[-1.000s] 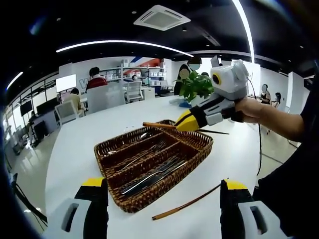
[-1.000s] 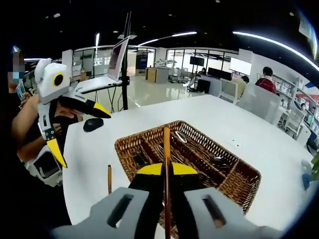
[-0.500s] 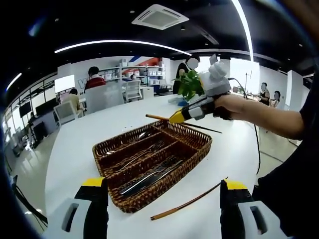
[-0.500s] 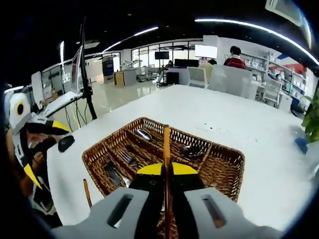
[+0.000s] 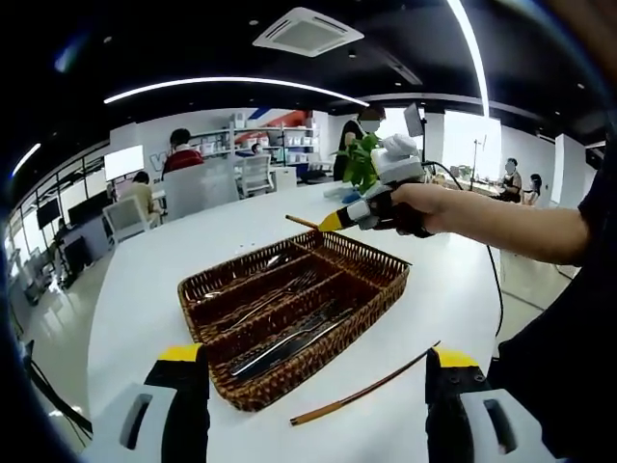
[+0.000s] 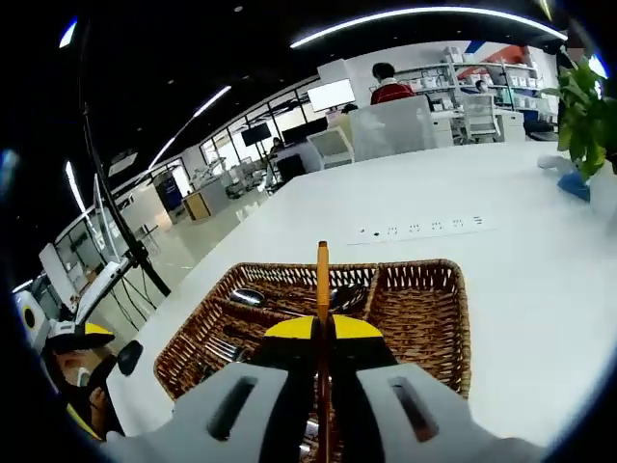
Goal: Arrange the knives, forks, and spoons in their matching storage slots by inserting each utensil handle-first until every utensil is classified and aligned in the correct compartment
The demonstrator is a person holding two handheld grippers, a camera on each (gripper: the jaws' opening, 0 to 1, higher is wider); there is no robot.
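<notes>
A slim brown wooden chopstick [image 6: 322, 280] is clamped between the closed jaws of the right claw [image 6: 322, 333], which is held in a person's hand [image 5: 416, 207] above the far end of the dark woven wicker cutlery basket [image 5: 381, 282] on the white worktop [image 5: 145, 289]. Metal forks [image 5: 280, 289] and knives [image 5: 289, 342] are seen lying in the basket's long compartments, and a metal spoon [image 6: 246, 297] in another. The left claw [image 5: 318, 381] is held with its jaws wide apart, gripping nothing, and a second brown chopstick [image 5: 362, 394] lies on the worktop between them, just beside the basket's near corner.
</notes>
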